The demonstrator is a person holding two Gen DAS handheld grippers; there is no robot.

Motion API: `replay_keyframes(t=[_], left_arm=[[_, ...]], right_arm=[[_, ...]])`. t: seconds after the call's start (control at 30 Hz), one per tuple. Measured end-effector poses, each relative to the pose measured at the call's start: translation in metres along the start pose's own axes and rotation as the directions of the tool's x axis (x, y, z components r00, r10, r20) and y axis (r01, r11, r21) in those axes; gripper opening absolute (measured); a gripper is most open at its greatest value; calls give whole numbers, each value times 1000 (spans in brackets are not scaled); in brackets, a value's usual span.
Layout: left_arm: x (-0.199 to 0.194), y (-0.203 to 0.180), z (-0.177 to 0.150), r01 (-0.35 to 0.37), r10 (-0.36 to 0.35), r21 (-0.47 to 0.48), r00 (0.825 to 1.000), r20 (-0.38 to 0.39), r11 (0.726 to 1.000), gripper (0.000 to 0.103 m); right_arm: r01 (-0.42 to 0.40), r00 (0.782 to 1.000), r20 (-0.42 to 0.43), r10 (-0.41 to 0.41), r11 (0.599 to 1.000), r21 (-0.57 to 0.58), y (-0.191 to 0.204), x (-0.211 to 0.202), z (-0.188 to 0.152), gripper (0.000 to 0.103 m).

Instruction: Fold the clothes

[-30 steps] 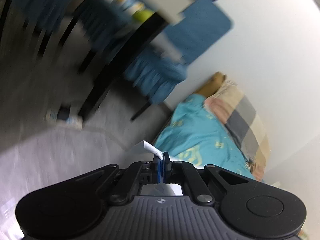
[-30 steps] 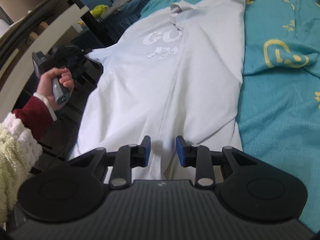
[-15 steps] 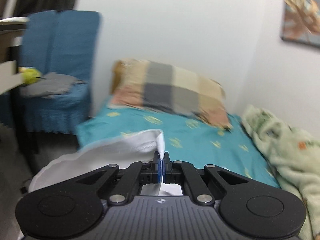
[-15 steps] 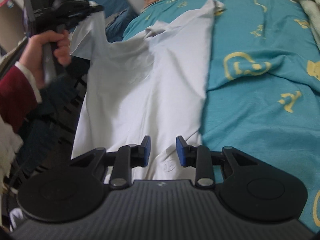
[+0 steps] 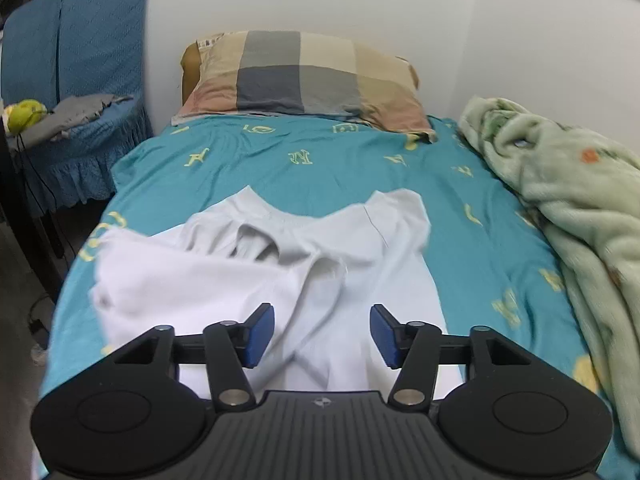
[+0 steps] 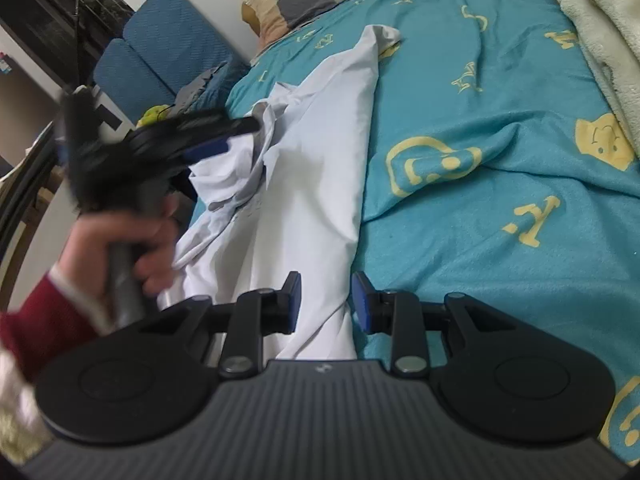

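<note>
Left tool [image 5: 322, 334] opening, empty | white shirt [image 5: 280, 272] beneath on bed [image 5: 320, 168]

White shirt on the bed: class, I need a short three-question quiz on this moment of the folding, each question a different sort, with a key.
1. True or false: the left gripper is clamped on the white shirt.
2. What lies along the sheet's right edge in the left wrist view? A) green blanket B) towel C) jacket
3. Fill in: the checked ____ sits at the head of the bed.

Key: 1 false, its jaws are opening; 2 A; 3 pillow.
</note>
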State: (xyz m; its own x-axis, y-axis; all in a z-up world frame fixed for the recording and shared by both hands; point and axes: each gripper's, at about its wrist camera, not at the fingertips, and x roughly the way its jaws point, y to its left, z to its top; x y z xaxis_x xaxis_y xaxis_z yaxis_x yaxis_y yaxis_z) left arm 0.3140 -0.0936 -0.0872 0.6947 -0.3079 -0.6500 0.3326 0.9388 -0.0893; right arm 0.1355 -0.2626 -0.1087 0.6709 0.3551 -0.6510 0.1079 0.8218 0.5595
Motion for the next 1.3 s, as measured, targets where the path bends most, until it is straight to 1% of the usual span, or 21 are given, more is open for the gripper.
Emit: replay_keyframes(t=[0.13,0.23,0.27,0.3,0.37,0.53,0.57,0.6,0.63,0.67,0.77,0.83,0.87,0.9,0.93,1.0,1.07,1.13,1.2,1.23,1.3], left_arm=[[-62,8,-24,-15,15,-14,1000,8,1000,65],[-103,14,-43,16,-16,-43,1000,9,999,67],[-113,16,-48,36,-35,-46,999,14,998,72],[-121,18,-53,54,-54,-40,999,9,998,73],[-133,23,-58,50,-50,-23,999,1,998,73],[-149,44,-60,45,-45,-4,998,45,999,73],[-151,50,-60,42,-42,0,998,52,999,73],[-152,57,-60,43,-43,-2,997,57,999,73],[-154,66,-60,49,-48,-16,997,66,999,73],[-157,75,-61,60,-56,-40,996,75,997,74],[-163,101,-68,82,-72,-92,992,106,992,75],[-159,111,-72,60,-50,-103,994,98,993,73],[-156,116,-73,46,-36,-108,995,90,993,69],[-154,121,-75,31,-22,-112,996,82,993,69],[-151,126,-77,17,-8,-117,997,74,993,72],[-148,141,-80,35,-25,-155,998,62,987,72],[-150,152,-81,30,-19,-180,998,67,983,72],[-153,162,-81,39,-22,-205,996,82,978,73],[-158,169,-81,55,-34,-226,995,94,973,73],[-158,170,-81,61,-38,-231,994,100,971,73],[-160,170,-81,68,-44,-234,993,105,970,74]], right_arm=[[-25,999,24,26,999,-45,7,-7,0,32],[-42,997,66,49,994,-105,18,-14,1,32],[-38,996,76,48,990,-133,22,-16,2,32],[-27,995,87,41,987,-158,27,-17,3,32],[-12,995,96,30,982,-186,36,-16,7,32],[-56,994,78,82,956,-289,66,4,28,33],[-62,993,80,91,950,-307,73,13,32,45],[-68,992,83,100,944,-324,80,22,36,54],[-73,990,86,108,937,-341,87,31,40,70],[-72,990,84,110,928,-366,95,44,44,75],[-71,991,71,114,896,-438,117,86,55,74],[-89,990,50,130,865,-494,130,115,61,74],[-98,990,33,136,840,-534,138,131,62,73],[-103,991,14,135,818,-566,145,146,63,73],[-108,991,-4,132,795,-597,151,160,63,72],[-77,997,-23,80,778,-623,156,186,66,67],[-88,996,-54,69,793,-603,156,205,71,66],[-103,995,-78,69,760,-642,161,216,69,65],[-109,993,-113,41,706,-700,166,226,63,65],[-92,993,-115,12,679,-728,169,232,60,61],[-67,994,-108,-26,633,-771,174,238,55,37]])
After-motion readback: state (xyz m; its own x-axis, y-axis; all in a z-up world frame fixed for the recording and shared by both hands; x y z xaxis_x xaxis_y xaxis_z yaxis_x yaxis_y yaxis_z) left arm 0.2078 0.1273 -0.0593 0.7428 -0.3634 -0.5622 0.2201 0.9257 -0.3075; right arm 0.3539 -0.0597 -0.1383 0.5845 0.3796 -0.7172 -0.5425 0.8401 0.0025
